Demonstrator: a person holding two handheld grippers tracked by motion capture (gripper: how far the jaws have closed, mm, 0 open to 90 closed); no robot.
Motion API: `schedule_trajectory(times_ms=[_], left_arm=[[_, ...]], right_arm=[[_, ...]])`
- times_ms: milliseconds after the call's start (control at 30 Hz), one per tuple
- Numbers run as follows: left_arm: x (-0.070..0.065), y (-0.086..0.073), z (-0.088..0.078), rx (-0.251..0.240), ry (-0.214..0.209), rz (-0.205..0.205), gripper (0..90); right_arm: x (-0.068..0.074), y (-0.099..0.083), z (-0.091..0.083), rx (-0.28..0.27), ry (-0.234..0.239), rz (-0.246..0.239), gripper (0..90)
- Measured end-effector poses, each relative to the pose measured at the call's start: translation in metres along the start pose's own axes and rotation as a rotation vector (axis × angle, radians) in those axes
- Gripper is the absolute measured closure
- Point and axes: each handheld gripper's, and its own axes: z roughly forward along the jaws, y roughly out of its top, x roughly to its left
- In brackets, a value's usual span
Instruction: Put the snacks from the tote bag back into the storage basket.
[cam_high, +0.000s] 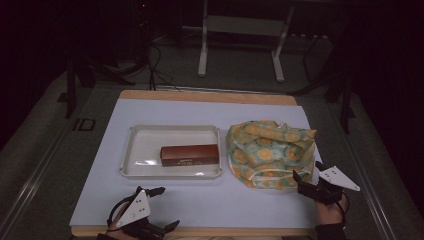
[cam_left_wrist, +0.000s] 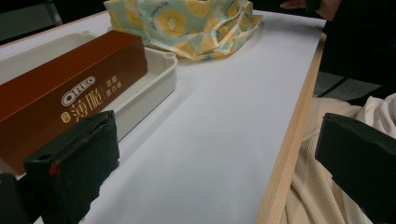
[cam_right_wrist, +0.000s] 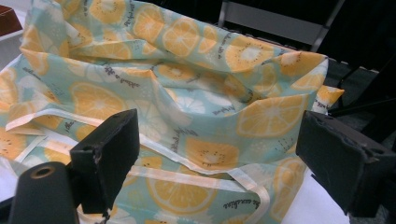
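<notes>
A brown Oreo box (cam_high: 189, 155) (cam_left_wrist: 70, 91) lies on its side in a white tray (cam_high: 145, 147) (cam_left_wrist: 159, 74) at the table's middle. Right of the tray a crumpled cloth bag (cam_high: 270, 152) (cam_right_wrist: 187, 112) (cam_left_wrist: 187, 23) with an orange-slice print rests on the white mat. My left gripper (cam_high: 162, 209) (cam_left_wrist: 215, 163) stands open near the front left edge, empty, its jaws pointing toward the box. My right gripper (cam_high: 306, 175) (cam_right_wrist: 224, 158) is open at the bag's near right corner, its jaws spread on either side of the bag's cloth and white strap.
The white mat (cam_high: 200, 200) covers a wooden table (cam_high: 200, 95) whose front edge (cam_left_wrist: 285, 154) runs close to my left gripper. A metal frame stand (cam_high: 240, 30) is on the dark floor beyond the table. A cream sleeve (cam_left_wrist: 327, 186) lies below the table edge.
</notes>
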Motion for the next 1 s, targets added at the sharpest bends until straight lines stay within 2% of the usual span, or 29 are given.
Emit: schedule_trajectory(times_ms=[400,567,1000], left_arm=[[-0.0003,-0.0001,-0.0007,-0.004,-0.001,-0.001,0.0],[-0.0003,-0.0002,-0.0003,-0.002,0.0,-0.002,0.0],[-0.0005,-0.0003,-0.0005,-0.003,-0.004,0.0,0.0]], right_arm=[[0.0,-0.0013,0.0019,0.0,0.015,0.015,13.4],[0.003,-0.0015,0.0037,0.001,0.035,-0.019,13.5],[0.0032,-0.003,0.0069,0.01,0.057,-0.015,13.7]])
